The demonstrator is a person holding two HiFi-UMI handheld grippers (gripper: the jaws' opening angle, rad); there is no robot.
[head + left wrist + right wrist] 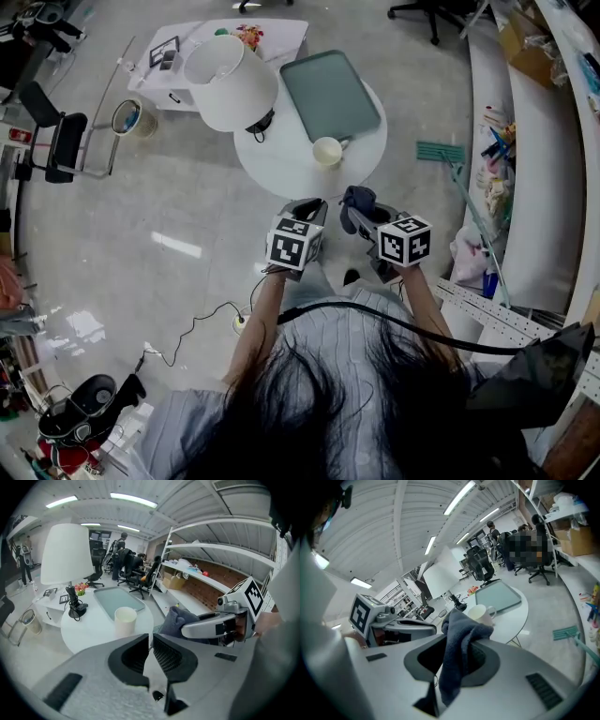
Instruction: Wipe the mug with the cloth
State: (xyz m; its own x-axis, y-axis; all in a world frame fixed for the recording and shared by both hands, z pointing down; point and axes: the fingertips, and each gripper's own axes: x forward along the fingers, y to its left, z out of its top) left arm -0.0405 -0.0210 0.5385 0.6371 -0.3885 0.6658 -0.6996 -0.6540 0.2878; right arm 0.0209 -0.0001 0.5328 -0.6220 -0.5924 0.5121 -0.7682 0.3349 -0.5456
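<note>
A lamp (pixel 230 82) with a wide white shade stands on the left part of the round white table (pixel 281 164). To its right a grey-green tray (pixel 330 94) lies flat, reaching to the table's far edge. The mug (pixel 327 151), pale and upright, stands just beside the tray's near corner, close to the table edge nearest the person. The right gripper view shows its handle turned to the right.

Both grippers are held side by side in front of the person, short of the table and apart from the mug. The left gripper (pixel 151 639) has its jaws drawn nearly together, with only a thin slit between the dark pads and nothing caught there. It points toward the table, and the mug shows just above its left jaw in its own view.

The right gripper (pixel 461 660) is clamped on the cloth (pixel 459 639), a dark blue-grey piece. The cloth bunches up above the jaw tips and hangs down in a fold between them. In the head view that bunch sits at the gripper's front end, near the table rim, and it does not touch the mug.

Farther right, a broom (pixel 441 151) with a teal head lies on the floor beside a long white shelf (pixel 525 141).
</note>
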